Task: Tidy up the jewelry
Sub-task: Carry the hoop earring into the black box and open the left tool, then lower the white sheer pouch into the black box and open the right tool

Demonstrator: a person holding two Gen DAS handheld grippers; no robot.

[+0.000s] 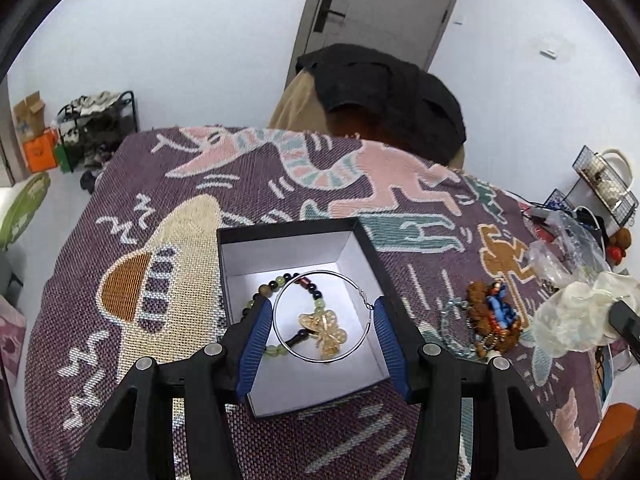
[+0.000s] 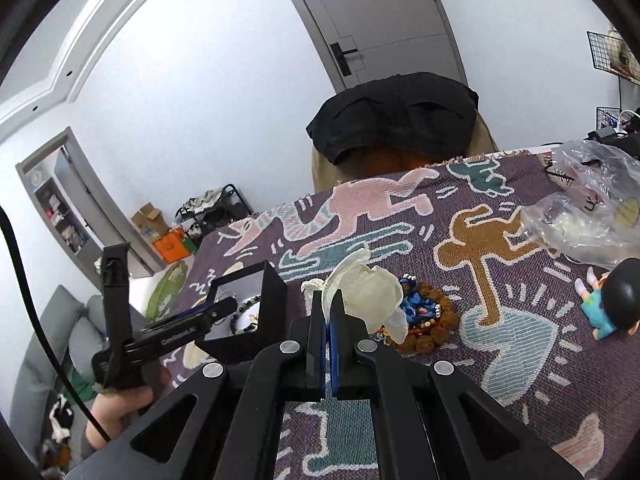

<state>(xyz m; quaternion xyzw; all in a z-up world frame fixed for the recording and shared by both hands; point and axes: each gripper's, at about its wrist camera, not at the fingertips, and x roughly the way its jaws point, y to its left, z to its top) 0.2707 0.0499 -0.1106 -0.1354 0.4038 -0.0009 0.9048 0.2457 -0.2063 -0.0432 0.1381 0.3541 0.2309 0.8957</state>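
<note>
Right now the left gripper [image 1: 323, 312] holds one large silver hoop earring [image 1: 324, 316] between its two blue fingers [image 1: 256, 344], which sit half spread with the ring's edges meeting the pads, directly above the open black box [image 1: 298, 308] with its white lining. Inside that box lie two pieces: one beaded bracelet [image 1: 292, 282] of green and dark beads, and one gold butterfly ornament [image 1: 324, 326] on top of it. Over on the other side, the right gripper [image 2: 329, 308] has its fingers [image 2: 316, 320] clenched tight on one crumpled white glove-like piece [image 2: 368, 292], which bulges up past the tips and hides part of what is behind it. Just beyond that lies one heap of jewelry [image 2: 424, 316], brown beads tangled with blue ones and a pale blue chain, on the counter [image 2: 520, 360] between box and plastic. The counter wears a purple woven cloth [image 1: 120, 280] with cartoon figures. Further right, one small doll [image 2: 608, 304] with a dark round head lies on the cloth, beside one clear plastic bag [image 2: 588, 208]. In the right wrist view the left gripper shows from the side, a hand [image 2: 120, 408] around its handle, the box wall blocking most of the contents. Behind the counter stands one chair draped with a black garment [image 1: 384, 92], and a grey door [image 1: 380, 4].
</note>
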